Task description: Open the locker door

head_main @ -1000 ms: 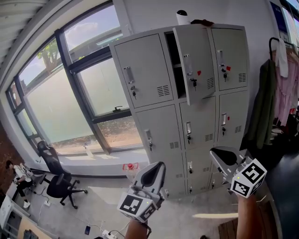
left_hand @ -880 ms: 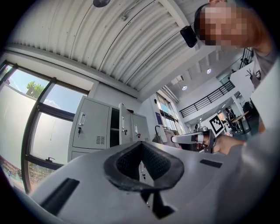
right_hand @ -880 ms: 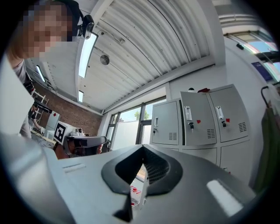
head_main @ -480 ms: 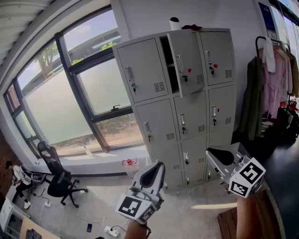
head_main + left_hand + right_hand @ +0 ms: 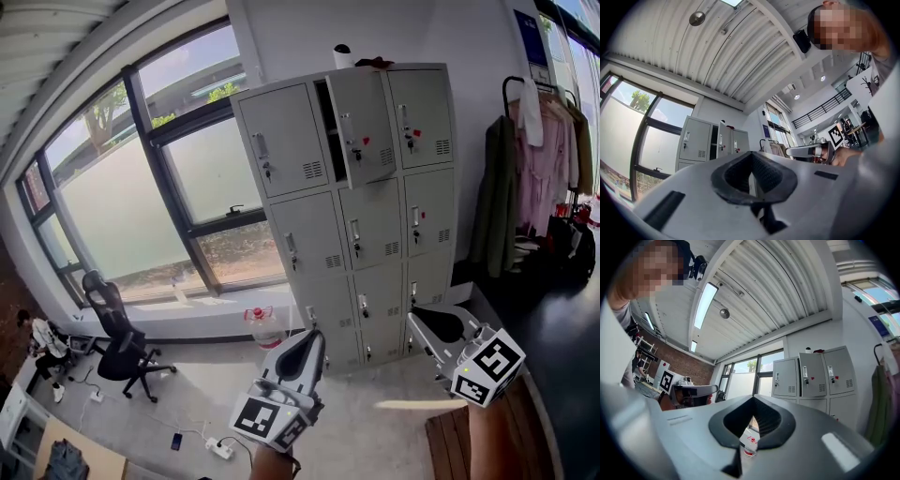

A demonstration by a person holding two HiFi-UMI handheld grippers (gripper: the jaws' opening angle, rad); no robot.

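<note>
The grey locker cabinet (image 5: 361, 206) stands against the white wall, well beyond both grippers. Its top middle door (image 5: 361, 127) hangs ajar, with a dark gap along its left edge; every other door is closed. My left gripper (image 5: 313, 337) is held low in the foreground, shut with nothing in it. My right gripper (image 5: 418, 321) is beside it, also shut and holding nothing. The left gripper view shows the locker (image 5: 696, 140) far off over its own closed jaws (image 5: 751, 157), and the right gripper (image 5: 806, 151). In the right gripper view the locker (image 5: 813, 373) is past the jaws (image 5: 753, 401).
Large windows (image 5: 141, 187) fill the left wall. An office chair (image 5: 117, 342) and a seated person (image 5: 42, 342) are at far left. A water bottle (image 5: 265, 328) stands by the locker's base, and a power strip (image 5: 223, 450) lies on the floor. Clothes hang on a rack (image 5: 534, 159) to the right.
The locker has drawn away and looks smaller, with more floor showing before it. Both grippers keep their pose and stay shut. The top middle door remains ajar.
</note>
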